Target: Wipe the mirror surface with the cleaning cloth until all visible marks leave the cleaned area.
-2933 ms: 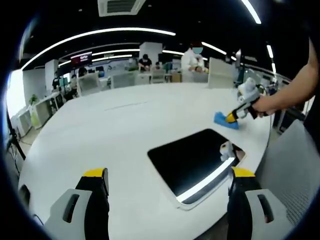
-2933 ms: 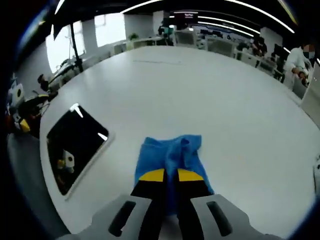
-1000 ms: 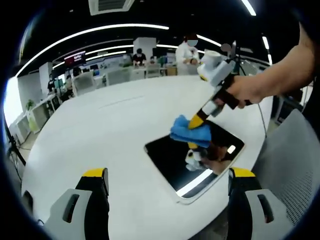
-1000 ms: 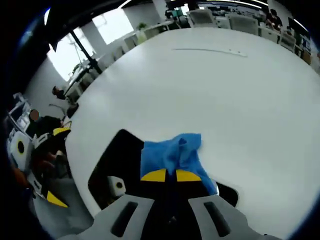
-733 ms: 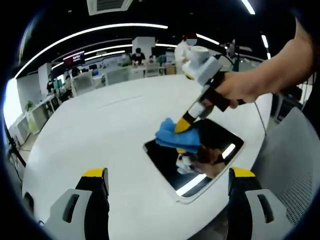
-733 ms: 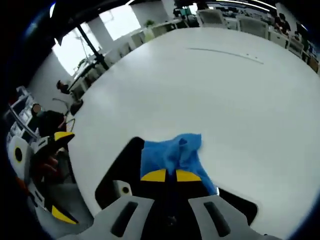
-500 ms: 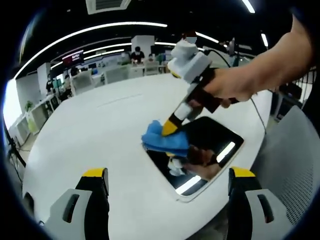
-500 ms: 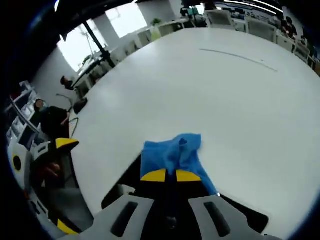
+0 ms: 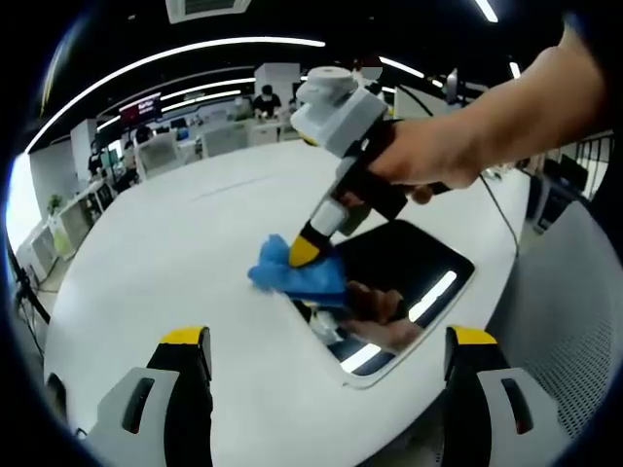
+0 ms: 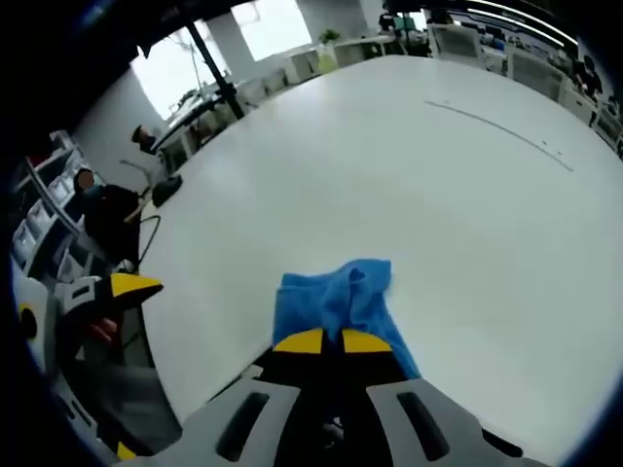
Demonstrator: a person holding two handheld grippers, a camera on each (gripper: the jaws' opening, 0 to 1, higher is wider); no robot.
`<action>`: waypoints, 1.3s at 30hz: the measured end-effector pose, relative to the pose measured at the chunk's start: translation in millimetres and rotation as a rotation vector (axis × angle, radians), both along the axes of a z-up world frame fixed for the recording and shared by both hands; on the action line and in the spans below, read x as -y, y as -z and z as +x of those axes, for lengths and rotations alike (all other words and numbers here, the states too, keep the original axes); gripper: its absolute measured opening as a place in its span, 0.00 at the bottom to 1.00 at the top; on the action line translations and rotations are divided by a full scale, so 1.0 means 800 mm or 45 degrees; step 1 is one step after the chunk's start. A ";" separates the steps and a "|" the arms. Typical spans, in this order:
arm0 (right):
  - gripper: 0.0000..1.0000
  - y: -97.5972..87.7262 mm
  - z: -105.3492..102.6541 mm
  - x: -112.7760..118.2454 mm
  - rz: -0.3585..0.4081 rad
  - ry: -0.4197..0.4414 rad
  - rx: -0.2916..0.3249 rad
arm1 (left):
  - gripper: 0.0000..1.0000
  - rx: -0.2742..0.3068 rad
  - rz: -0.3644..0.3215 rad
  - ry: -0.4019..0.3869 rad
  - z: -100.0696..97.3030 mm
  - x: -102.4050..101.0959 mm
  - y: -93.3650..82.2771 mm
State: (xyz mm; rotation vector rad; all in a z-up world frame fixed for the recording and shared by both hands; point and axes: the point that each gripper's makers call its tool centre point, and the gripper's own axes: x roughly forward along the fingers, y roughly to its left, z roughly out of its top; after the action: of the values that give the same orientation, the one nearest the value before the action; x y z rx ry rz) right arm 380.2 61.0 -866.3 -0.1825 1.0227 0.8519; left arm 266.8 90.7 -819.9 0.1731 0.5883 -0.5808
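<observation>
Right gripper (image 9: 304, 253) pinches the blue cloth (image 9: 292, 277), hiding the mirror's (image 9: 409, 268) left corner; left gripper (image 9: 326, 355) spread

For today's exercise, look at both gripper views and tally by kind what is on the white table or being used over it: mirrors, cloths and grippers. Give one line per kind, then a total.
Mirrors: 1, the dark mirror flat on the table
Cloths: 1, the blue cloth, at the mirror's edge
Grippers: 2, the left gripper and the right gripper
Total: 4
</observation>
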 end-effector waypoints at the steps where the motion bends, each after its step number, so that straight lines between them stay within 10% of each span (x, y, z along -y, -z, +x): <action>1: 0.00 0.000 0.000 0.000 -0.002 0.000 0.001 | 1.00 0.000 0.001 -0.003 0.000 -0.001 0.000; 19: 0.00 0.000 -0.075 0.000 0.038 -0.009 -0.147 | 1.00 -0.010 0.003 -0.001 -0.001 -0.001 0.002; 39: 0.00 0.000 -0.073 0.042 0.059 -0.048 -0.094 | 1.00 -0.019 -0.003 -0.040 0.000 -0.009 0.002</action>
State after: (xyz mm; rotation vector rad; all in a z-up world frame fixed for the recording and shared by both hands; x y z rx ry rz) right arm 321.8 27.1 -866.5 -0.1322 1.0704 0.9213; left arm 267.0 98.0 -821.6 0.1571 0.6041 -0.5528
